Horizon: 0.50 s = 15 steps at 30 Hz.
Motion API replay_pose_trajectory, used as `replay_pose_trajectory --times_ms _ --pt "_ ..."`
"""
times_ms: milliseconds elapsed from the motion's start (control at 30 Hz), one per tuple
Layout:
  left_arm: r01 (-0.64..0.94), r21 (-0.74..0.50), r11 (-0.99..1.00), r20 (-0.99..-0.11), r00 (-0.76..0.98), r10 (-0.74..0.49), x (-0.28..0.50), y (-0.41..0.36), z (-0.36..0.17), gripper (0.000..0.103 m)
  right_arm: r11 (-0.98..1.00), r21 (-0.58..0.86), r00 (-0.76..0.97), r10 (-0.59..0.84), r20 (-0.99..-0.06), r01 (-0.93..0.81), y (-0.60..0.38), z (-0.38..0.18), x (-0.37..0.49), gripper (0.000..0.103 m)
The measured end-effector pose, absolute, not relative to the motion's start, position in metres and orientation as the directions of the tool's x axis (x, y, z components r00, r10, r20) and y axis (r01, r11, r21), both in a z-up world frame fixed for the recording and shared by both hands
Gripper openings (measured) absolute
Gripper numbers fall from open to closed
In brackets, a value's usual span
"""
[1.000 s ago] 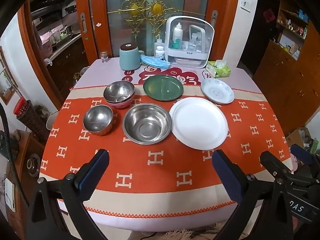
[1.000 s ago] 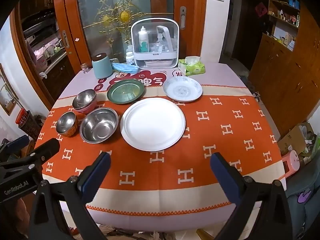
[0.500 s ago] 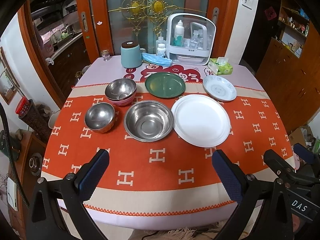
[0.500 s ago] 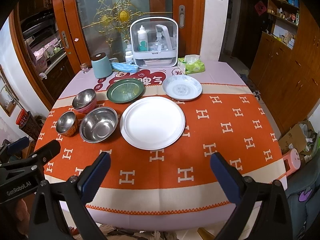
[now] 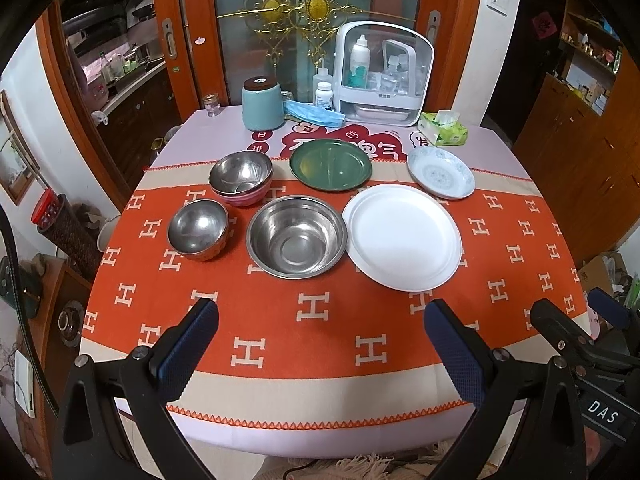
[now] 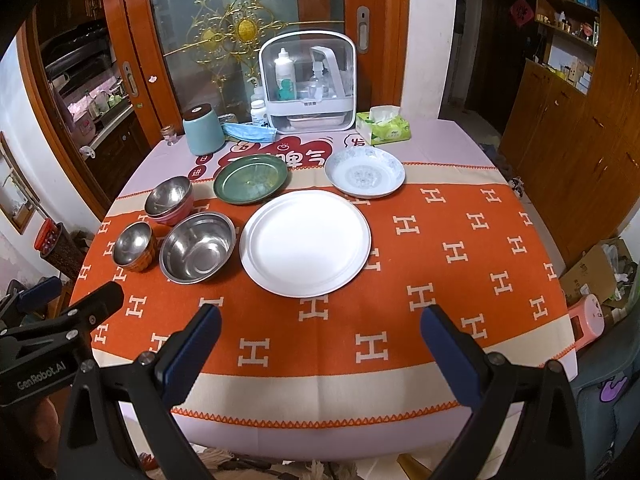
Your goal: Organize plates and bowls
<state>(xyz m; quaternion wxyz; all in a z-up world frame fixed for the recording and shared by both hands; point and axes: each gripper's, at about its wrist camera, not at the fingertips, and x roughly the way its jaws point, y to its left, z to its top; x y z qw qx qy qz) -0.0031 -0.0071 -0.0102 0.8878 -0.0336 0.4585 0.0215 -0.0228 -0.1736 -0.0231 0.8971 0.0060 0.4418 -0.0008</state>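
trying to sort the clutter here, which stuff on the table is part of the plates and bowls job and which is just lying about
For the job:
white plate
green plate
patterned plate
large steel bowl
small steel bowl
steel bowl nested in a pink bowl

Just lying about:
teal canister
blue face mask
tissue pack
white storage case

Both wrist cameras hover above the table's [image 5: 320,408] near edge, looking forward and down across it toward the glass door [image 6: 248,32]. Each frames the same dishes mid-frame; the right view sits further right.
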Motion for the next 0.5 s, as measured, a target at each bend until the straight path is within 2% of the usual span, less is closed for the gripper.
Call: replay_pose_trajectory --times_ms 500 --pt "-0.076 -0.035 0.996 -0.817 0.576 0.015 -0.0011 -0.0076 -0.0086 0.102 1.000 0.028 0.607 0.022 -0.795 0.001 -0.1729 -0.0228 -0.0195 0.100"
